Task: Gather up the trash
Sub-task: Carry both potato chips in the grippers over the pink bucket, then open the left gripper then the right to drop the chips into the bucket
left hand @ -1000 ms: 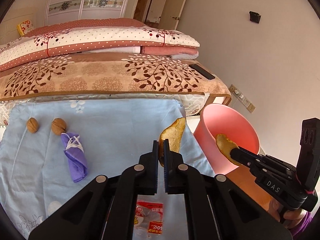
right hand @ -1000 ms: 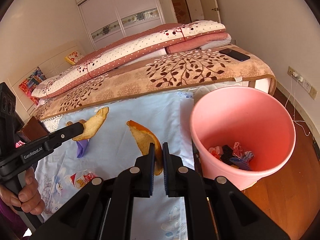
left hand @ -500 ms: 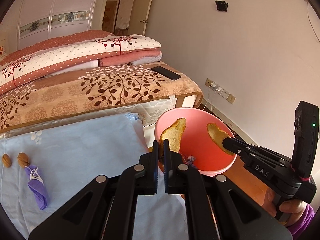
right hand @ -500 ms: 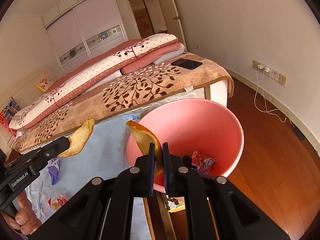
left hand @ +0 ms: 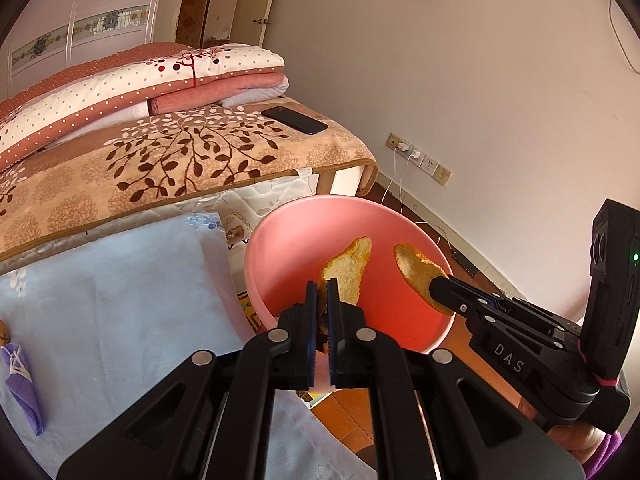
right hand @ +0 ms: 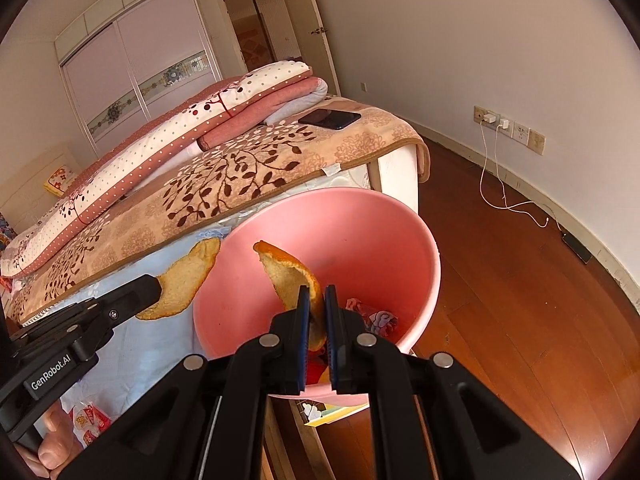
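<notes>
Both peels (left hand: 348, 268) now over bucket (left hand: 288, 220)

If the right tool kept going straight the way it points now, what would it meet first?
Most likely the inside of the pink bin: the right tool, shut on an orange peel, points down into its mouth toward the wrappers at the bottom. Depth is hard to judge.

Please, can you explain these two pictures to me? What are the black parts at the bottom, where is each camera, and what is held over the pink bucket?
No robot here: a person holds a hand-held gripper in each hand, each with its own camera looking along its fingers. One picture is from the left hand-held gripper, the other from the right hand-held gripper. Each is shut on a piece of orange peel, at the pink bucket, which already holds some trash. On the blue cloth lies a purple item.
</notes>
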A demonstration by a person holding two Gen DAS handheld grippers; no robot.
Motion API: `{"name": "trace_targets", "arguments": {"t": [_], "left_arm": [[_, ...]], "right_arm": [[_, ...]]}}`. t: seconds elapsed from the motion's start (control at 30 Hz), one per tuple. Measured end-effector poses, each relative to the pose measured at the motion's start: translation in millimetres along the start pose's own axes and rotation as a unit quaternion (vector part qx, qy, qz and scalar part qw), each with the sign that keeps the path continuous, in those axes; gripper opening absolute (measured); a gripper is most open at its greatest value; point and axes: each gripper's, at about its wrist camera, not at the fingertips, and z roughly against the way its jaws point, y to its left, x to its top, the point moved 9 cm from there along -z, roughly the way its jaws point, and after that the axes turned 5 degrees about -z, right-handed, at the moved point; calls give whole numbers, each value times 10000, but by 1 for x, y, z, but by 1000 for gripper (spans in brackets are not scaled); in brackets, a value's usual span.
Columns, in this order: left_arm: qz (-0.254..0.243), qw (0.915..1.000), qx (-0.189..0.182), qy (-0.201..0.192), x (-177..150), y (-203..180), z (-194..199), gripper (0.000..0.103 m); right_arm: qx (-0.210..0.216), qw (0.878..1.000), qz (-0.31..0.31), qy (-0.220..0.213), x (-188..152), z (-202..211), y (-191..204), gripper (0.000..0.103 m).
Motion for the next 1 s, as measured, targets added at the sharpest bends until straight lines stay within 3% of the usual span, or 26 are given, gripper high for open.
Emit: {"name": "trace_targets", "arguments": {"t": [0.3,0.6,0.77,1.0], "left_arm": [[-1,9998,-52,167,-5,-8,-20,4],[-121,9999,-79,-82,5,-15,-12,5],[-133,9997,-88,-176,8,-17,-6,32],[-145,9995,-67,-282,13,-16,2,33]], "right_arm": [[-89,10000,6,2,2,-8,-1,7],[-136,9999,67,18,0,-13,2,7],[-177,9998,83,-2,1,-13,1,7],[-221,9997,116,-67,4,-13,1,7]]}}
